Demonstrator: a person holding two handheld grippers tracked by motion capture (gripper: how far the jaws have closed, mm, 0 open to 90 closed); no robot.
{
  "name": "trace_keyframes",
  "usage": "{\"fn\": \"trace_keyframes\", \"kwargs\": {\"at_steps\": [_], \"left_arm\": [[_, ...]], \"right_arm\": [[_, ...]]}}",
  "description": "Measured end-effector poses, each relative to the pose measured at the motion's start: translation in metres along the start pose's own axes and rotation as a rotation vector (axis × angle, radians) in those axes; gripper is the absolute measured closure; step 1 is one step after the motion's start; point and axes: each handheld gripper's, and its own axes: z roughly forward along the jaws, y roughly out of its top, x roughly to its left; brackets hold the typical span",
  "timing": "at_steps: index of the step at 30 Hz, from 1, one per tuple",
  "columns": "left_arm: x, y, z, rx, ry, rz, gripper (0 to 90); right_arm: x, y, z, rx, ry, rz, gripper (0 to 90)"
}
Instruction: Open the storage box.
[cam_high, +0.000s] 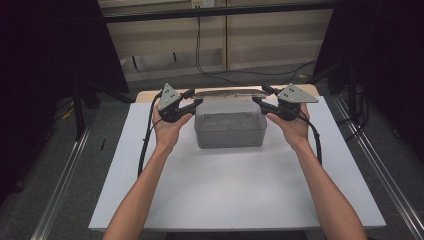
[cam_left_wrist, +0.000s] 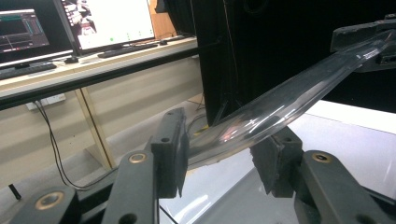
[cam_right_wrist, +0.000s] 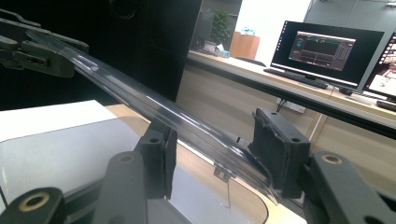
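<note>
Held above the far half of the white rectangular table top (cam_high: 235, 185), over a clear rectangular plastic storage box (cam_high: 230, 131) near the far edge: a thin, clear, flat plastic lid (cam_high: 227, 93), gripped at both short ends and tilted. Stood on the table midway between its left and right edges, that box, open at the top, with the lid raised just above its rim and apart from it at the near side. Seen in the high view at the lid's left end, the left gripper (cam_high: 194, 103), black with a grey three-cornered plate on top, in the person's left hand (cam_high: 167, 127); at the right end, the right gripper (cam_high: 258, 100), likewise built, in the right hand (cam_high: 292, 126). In the left gripper view, the lid (cam_left_wrist: 280, 109) ran up and away to the upper right from between the two black jaws, its near end lying in the gap, against the left pad (cam_left_wrist: 172, 149) and close by the right one; jaws narrowed onto the lid's edge, not fully pressed together. In the right gripper view, the lid (cam_right_wrist: 154, 109) slanted from upper left down into the gap, its end caught against the right pad (cam_right_wrist: 280, 149) and running close past the left; jaws pinching the lid there as well. Far end of the lid in each gripper view clasped by the other gripper's black jaws.
</note>
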Motion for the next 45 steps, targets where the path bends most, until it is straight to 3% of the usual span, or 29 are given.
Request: {"fn": "trace_keyframes", "kwargs": {"at_steps": [9,18,35,45], "left_arm": [[0.003,-0.001,0.006,-0.012,0.007,-0.027,56.4],[0.009,-0.001,0.009,-0.005,0.011,-0.021,56.4],[0.019,-0.004,0.014,-0.003,0.023,-0.052,57.6],[0.02,-0.002,0.023,0.004,0.03,-0.027,55.9]], "right_arm": [[-0.006,0.001,0.004,-0.011,0.008,0.02,50.1],[-0.013,-0.001,0.01,-0.025,0.012,0.037,51.0],[-0.025,-0.007,0.024,-0.011,0.021,0.066,52.2],[-0.032,-0.007,0.03,-0.024,0.024,0.077,54.3]]}}
